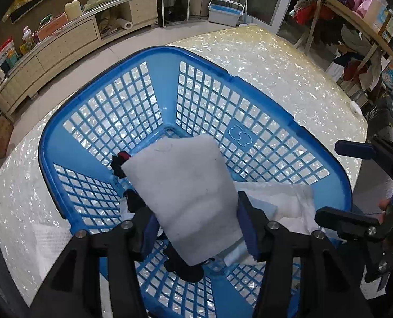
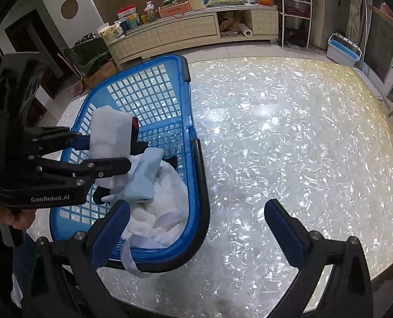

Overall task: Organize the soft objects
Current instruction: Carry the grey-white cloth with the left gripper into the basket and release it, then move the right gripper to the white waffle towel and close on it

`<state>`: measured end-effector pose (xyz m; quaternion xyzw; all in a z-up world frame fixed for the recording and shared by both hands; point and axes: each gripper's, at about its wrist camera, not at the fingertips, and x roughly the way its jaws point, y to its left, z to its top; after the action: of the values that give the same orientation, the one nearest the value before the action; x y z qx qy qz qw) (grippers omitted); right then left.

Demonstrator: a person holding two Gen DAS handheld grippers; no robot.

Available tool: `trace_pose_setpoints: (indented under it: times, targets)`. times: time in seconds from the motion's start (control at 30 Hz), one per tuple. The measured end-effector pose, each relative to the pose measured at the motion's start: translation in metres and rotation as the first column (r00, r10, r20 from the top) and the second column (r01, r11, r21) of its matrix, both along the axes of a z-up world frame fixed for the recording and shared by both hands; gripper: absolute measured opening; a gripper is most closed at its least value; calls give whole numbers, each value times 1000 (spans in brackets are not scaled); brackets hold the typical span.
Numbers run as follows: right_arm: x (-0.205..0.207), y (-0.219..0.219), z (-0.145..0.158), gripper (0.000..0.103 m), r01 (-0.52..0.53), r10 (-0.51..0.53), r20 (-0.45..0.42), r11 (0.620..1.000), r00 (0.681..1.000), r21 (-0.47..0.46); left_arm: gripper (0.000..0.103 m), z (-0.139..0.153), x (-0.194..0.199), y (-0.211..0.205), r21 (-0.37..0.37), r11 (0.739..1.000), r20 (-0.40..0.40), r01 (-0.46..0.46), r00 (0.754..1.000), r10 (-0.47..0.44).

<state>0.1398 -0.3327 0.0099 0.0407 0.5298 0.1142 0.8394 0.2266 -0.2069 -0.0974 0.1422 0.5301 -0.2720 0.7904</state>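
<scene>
The left gripper (image 1: 196, 228) has its fingers (image 1: 249, 228) closed on a white folded cloth (image 1: 186, 193), and it holds the cloth above the inside of the blue basket (image 1: 64, 137). The basket stands on the shiny pearl worktop (image 2: 289, 137). Inside it lie a white towel (image 2: 164, 206), a light blue cloth (image 2: 146, 177) and something dark. The right gripper (image 2: 196, 225) is wide open and holds nothing, over the basket rim and the worktop beside it

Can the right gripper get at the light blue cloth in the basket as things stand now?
Probably yes. The right gripper is open and empty beside the blue basket, and the light blue cloth lies on top of the white pile near that rim. The left gripper, shut on the white folded cloth, crowds it from the far side.
</scene>
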Motion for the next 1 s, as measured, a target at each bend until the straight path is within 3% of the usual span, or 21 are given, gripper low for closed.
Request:
trace_pose_setpoints:
  times: [0.17, 0.37, 0.6, 0.87, 1.0]
  targets:
    - [0, -1, 1, 102, 5, -5, -1, 1000, 1000, 7, 57, -1, 2, -6, 10, 1000, 4, 3, 1000, -3]
    - [-5, -2, 4, 102, -1, 1, 4, 1000, 1000, 10, 77, 3, -7, -8, 39, 999, 37, 6, 999, -7]
    - [-11, 2, 9, 102, 1, -1, 7, 1000, 1000, 10, 77, 22, -20, 3, 47, 999, 85, 3, 996, -7]
    - [-20, 10, 22, 102, -5, 5, 33, 1000, 999, 5, 85, 55, -39, 34, -10, 998, 147, -70, 987, 70]
    - [-24, 19, 30, 102, -15, 15, 51, 1000, 999, 5, 98, 66, -52, 53, -13, 992, 182, -126, 975, 126]
